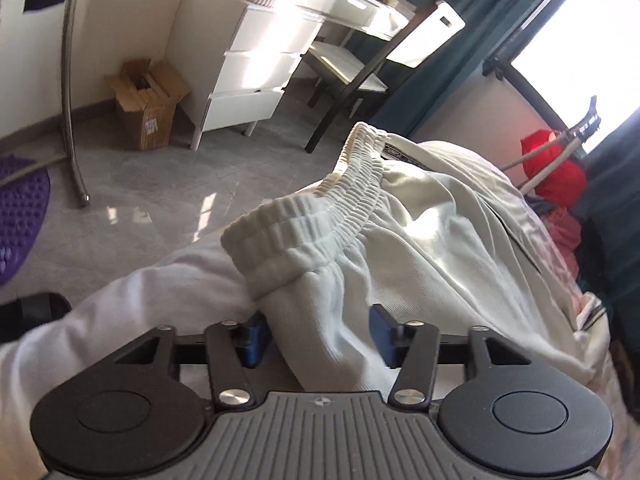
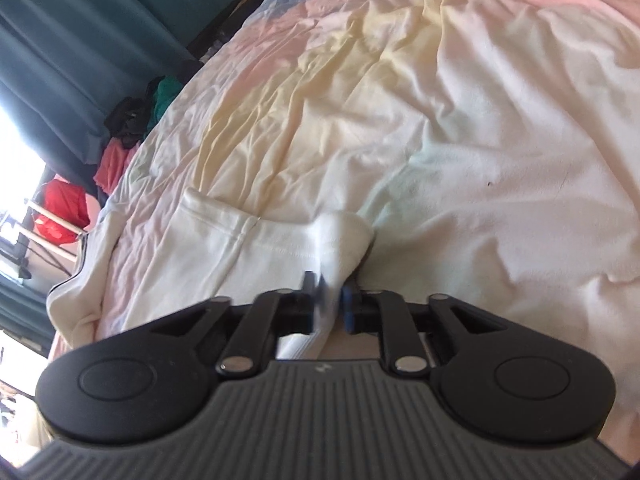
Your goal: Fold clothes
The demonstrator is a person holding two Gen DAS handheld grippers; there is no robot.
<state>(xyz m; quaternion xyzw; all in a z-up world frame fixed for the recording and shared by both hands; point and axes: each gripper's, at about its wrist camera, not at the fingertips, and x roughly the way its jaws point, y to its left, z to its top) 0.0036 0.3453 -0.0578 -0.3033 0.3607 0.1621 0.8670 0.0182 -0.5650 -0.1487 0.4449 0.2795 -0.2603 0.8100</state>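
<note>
White sweatpants (image 1: 400, 240) with a ribbed elastic waistband (image 1: 320, 208) lie over the bed's edge in the left wrist view. My left gripper (image 1: 318, 336) has its blue pads wide apart, with a bunch of the waistband corner between them; the pads do not press it flat. In the right wrist view my right gripper (image 2: 330, 304) is shut on a white hem end of the sweatpants (image 2: 256, 248), held just above the pastel bedsheet (image 2: 480, 120). The cloth trails left and down from the jaws.
Beyond the bed in the left wrist view are a white drawer desk (image 1: 256, 60), a chair (image 1: 360, 68), an open cardboard box (image 1: 148, 104), a metal rack pole (image 1: 70, 92) and a purple mat (image 1: 20, 216). A pile of red and dark clothes (image 2: 120, 148) lies at the bed's far edge by teal curtains (image 2: 80, 40).
</note>
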